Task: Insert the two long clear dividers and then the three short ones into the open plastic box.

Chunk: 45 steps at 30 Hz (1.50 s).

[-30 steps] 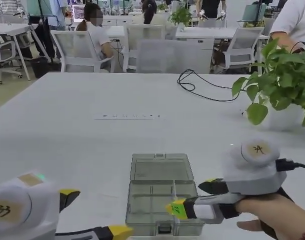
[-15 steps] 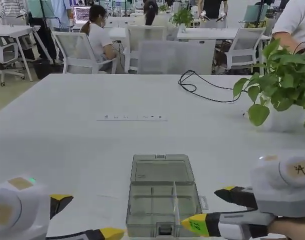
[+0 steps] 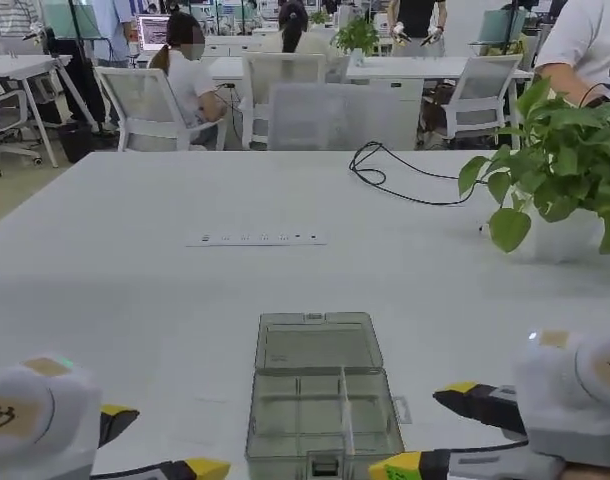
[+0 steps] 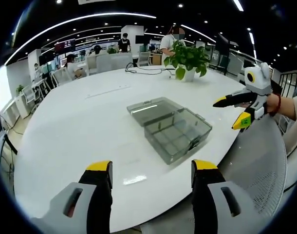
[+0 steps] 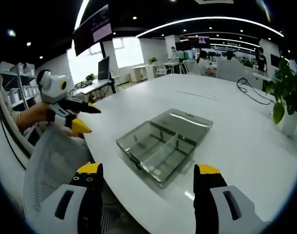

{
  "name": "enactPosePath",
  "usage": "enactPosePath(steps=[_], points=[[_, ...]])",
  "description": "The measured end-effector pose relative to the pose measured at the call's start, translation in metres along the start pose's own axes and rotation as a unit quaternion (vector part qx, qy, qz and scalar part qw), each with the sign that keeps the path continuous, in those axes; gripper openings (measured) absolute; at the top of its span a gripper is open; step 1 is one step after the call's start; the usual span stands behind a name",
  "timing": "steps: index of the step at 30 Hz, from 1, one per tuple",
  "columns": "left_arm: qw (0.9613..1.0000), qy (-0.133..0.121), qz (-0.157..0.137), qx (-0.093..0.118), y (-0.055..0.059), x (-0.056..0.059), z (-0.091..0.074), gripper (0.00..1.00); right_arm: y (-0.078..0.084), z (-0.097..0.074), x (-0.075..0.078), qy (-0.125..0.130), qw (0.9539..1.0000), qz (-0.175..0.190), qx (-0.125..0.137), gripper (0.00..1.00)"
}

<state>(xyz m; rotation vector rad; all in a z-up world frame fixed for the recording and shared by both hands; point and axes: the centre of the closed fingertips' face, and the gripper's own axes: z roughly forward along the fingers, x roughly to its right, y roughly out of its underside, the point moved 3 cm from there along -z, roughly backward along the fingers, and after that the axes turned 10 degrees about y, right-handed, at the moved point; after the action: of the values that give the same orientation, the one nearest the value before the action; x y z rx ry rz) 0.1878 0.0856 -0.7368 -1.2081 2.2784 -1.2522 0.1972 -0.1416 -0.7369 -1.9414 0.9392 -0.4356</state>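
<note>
The open plastic box (image 3: 259,425) sat near the white table's (image 3: 135,300) near edge, lid flopped far, clear divider (image 3: 345,420) inside running near-to-far. Left gripper (image 3: 175,440) and right gripper (image 3: 413,430) flanked it, jaws spread, empty.

Open clear box (image 3: 320,345), dividers (image 3: 346,420) inside

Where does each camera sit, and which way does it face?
Head view: on the person's head, looking forward and down at the plastic box, left gripper and right gripper low in frame.
Left gripper view: on the left gripper, facing the box between its own jaws; right gripper at right.
Right gripper view: on the right gripper, facing the box; left gripper at left.
Shared: all three see the box.
</note>
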Motion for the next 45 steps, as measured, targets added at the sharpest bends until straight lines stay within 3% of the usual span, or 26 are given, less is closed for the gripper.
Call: enactPosePath(steps=[10, 23, 37, 45], points=[[0.9987, -0.016, -0.024, -0.042, 0.015, -0.017, 0.015, 0.58, 0.001, -0.004, -0.005, 0.004, 0.9999, -0.010, 0.003, 0.77], [0.9950, -0.026, -0.067, -0.070, 0.027, -0.033, 0.036, 0.52, 0.001, -0.005, -0.011, 0.006, 0.9999, 0.000, 0.010, 0.77], [0.9905, -0.033, -0.100, -0.089, 0.038, -0.048, 0.056, 0.47, 0.004, -0.002, -0.004, 0.017, 0.9997, -0.007, 0.015, 0.77], [0.9875, -0.037, -0.104, -0.113, 0.042, -0.051, 0.064, 0.44, 0.005, 0.000, 0.000, 0.024, 0.9996, -0.005, 0.015, 0.76]])
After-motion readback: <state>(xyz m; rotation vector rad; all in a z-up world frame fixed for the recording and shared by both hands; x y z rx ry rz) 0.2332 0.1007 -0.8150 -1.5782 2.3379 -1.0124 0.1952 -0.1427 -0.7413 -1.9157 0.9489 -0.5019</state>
